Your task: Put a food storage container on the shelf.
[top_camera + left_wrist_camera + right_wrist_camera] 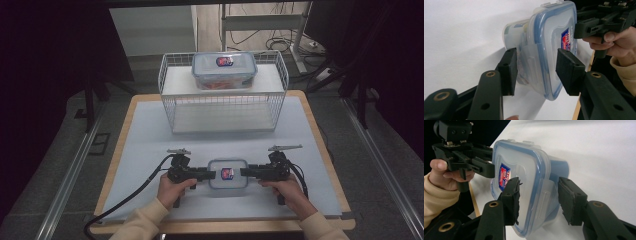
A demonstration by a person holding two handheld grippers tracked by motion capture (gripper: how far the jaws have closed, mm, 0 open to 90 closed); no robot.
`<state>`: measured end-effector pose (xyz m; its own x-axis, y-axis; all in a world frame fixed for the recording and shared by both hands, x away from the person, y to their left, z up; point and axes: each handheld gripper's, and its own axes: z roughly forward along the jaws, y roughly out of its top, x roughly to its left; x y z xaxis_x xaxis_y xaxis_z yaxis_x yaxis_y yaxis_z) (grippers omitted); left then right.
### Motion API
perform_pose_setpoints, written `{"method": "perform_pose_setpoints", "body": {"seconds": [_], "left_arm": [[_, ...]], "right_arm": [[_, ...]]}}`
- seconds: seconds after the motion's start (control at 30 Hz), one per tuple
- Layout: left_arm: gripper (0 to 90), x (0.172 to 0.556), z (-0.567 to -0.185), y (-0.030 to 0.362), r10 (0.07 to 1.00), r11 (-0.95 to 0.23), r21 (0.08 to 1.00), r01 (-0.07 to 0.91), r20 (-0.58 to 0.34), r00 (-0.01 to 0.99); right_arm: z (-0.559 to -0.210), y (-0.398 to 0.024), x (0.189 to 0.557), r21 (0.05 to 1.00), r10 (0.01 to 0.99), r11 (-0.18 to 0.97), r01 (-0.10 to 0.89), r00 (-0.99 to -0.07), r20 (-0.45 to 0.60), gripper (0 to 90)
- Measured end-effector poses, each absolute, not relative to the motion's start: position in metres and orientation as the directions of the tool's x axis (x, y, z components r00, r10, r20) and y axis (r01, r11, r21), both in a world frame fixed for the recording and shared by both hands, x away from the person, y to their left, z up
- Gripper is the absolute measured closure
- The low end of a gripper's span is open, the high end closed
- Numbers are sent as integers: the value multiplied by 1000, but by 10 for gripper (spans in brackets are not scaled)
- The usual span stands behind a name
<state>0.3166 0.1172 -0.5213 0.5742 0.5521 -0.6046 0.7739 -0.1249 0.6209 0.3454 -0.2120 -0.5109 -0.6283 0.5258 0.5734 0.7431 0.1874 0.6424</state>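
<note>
Container [228, 173] with the blue-rimmed clip lid lies flat on the pale mat [145, 145] that covers the desk [127, 117], on my side of the wire basket [223, 107] and well apart from it. Its lid faces up, the red and blue label in the middle, and its long axis runs from side to side, parallel to the front of the wire basket.

My left gripper [206, 174] reaches in at the container's left end and my right gripper [249, 173] at its right end, both held level and pointing at each other. In the left gripper view [537, 68] my jaws straddle the lid edge and the side clip, one pad above the lid and one beside the tub wall; the lower pad looks to be touching, but I cannot tell whether both pads press. The right gripper view [538, 200] gives the same picture at the other end, half spread around the rim with a sliver of gap on the outer side.

Nothing lies between the container and the wire basket. On top of the wire basket's shelf sits a second container [224, 69], same lid, with something orange inside.
</note>
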Motion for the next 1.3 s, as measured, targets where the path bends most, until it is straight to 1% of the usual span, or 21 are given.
{"method": "perform_pose_setpoints", "body": {"seconds": [0.2, 0.23, 0.27, 0.3, 0.33, 0.4, 0.63, 0.73, 0.77, 0.83, 0.9, 0.97, 1.07, 1.13, 1.27, 1.3], "left_arm": [[541, 315, -519, 117, 554, -127, 638, 760, -590, 588], [542, 314, -519, 117, 552, -126, 638, 759, -591, 588], [545, 314, -518, 117, 545, -125, 639, 759, -595, 591], [550, 314, -517, 117, 531, -119, 634, 764, -609, 589], [573, 312, -516, 115, 523, -108, 640, 761, -614, 591], [572, 311, -513, 111, 554, -136, 653, 745, -573, 604], [563, 312, -514, 111, 555, -130, 654, 745, -575, 602], [561, 314, -516, 112, 551, -126, 647, 752, -585, 595], [559, 314, -517, 113, 553, -131, 642, 756, -585, 593], [532, 317, -521, 114, 556, -124, 631, 766, -595, 580], [532, 319, -522, 115, 546, -114, 622, 774, -612, 572], [532, 319, -522, 115, 546, -116, 623, 773, -611, 574], [533, 319, -522, 115, 547, -120, 625, 771, -607, 577], [535, 319, -521, 115, 547, -122, 628, 768, -603, 580], [536, 319, -522, 115, 543, -122, 629, 768, -605, 583], [542, 319, -522, 114, 539, -124, 631, 766, -606, 586]], "right_arm": [[-509, -213, 345, 647, 521, 172, 743, -626, 580, 544], [-508, -213, 344, 656, 522, 162, 737, -628, 577, 568], [-505, -215, 344, 674, 520, 120, 729, -624, 583, 647], [-500, -218, 345, 686, 527, 99, 720, -623, 578, 703], [-495, -219, 344, 705, 557, 118, 700, -634, 537, 729], [-493, -221, 344, 713, 565, 129, 689, -642, 518, 729], [-497, -219, 346, 715, 572, 118, 689, -636, 518, 689], [-499, -220, 347, 701, 558, 108, 705, -626, 544, 675], [-500, -220, 348, 694, 558, 115, 710, -624, 546, 637], [-506, -219, 349, 665, 570, 175, 726, -626, 533, 570], [-514, -221, 350, 630, 542, 150, 762, -596, 593, 585], [-514, -222, 351, 628, 537, 153, 763, -597, 596, 585], [-516, -223, 354, 609, 533, 154, 778, -584, 612, 532], [-518, -224, 357, 584, 534, 158, 796, -567, 628, 443], [-521, -226, 362, 550, 518, 157, 820, -542, 661, 427], [-521, -226, 363, 546, 499, 152, 824, -541, 677, 424]]}}
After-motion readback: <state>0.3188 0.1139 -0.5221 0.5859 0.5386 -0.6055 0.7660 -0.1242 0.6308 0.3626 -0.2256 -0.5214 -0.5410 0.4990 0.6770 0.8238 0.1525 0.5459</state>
